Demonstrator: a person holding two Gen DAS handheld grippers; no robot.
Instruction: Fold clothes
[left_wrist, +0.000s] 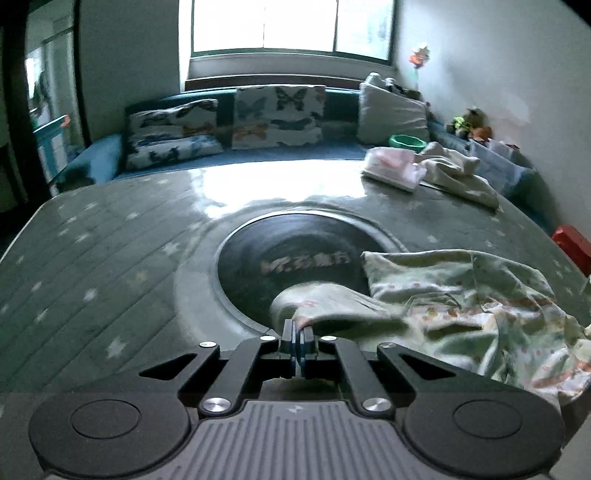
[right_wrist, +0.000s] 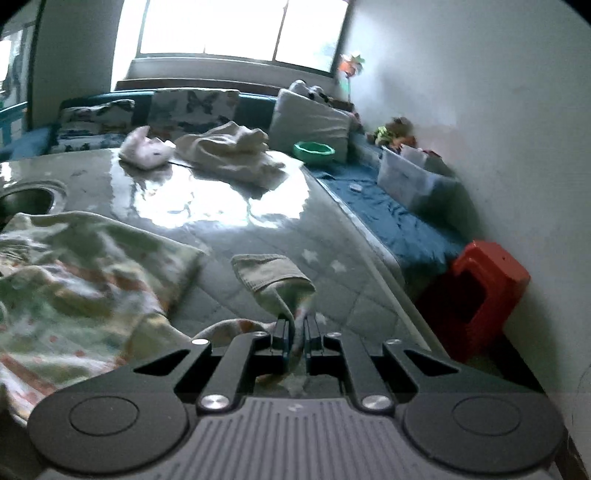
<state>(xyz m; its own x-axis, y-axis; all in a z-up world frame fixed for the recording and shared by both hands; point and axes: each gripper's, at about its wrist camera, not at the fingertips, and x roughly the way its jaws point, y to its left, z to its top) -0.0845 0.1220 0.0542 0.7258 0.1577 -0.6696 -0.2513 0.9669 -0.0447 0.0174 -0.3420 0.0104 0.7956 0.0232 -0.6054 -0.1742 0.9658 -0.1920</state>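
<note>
Evidently both tools are clenched on the same printed garment (left_wrist: 461, 306), which lies crumpled on the desk (left_wrist: 110, 258) beside its round dark inset (left_wrist: 295, 258). The left tool (left_wrist: 297, 334) pinches one cuffed sleeve end, cloth trailing off toward three o'clock; the right tool (right_wrist: 295, 328) bites the other ribbed cuff (right_wrist: 269, 277), the body bunched toward nine o'clock. Each grip looks thin, only an edge of fabric between the jaws, so a quick spread could pull a cuff free. Stretched unevenly, the wrinkled body could twist rather than lie flat. Dragging could also sweep it toward the folded pink piece (right_wrist: 146, 149) and cream garment (right_wrist: 229, 151) at twelve o'clock.
</note>
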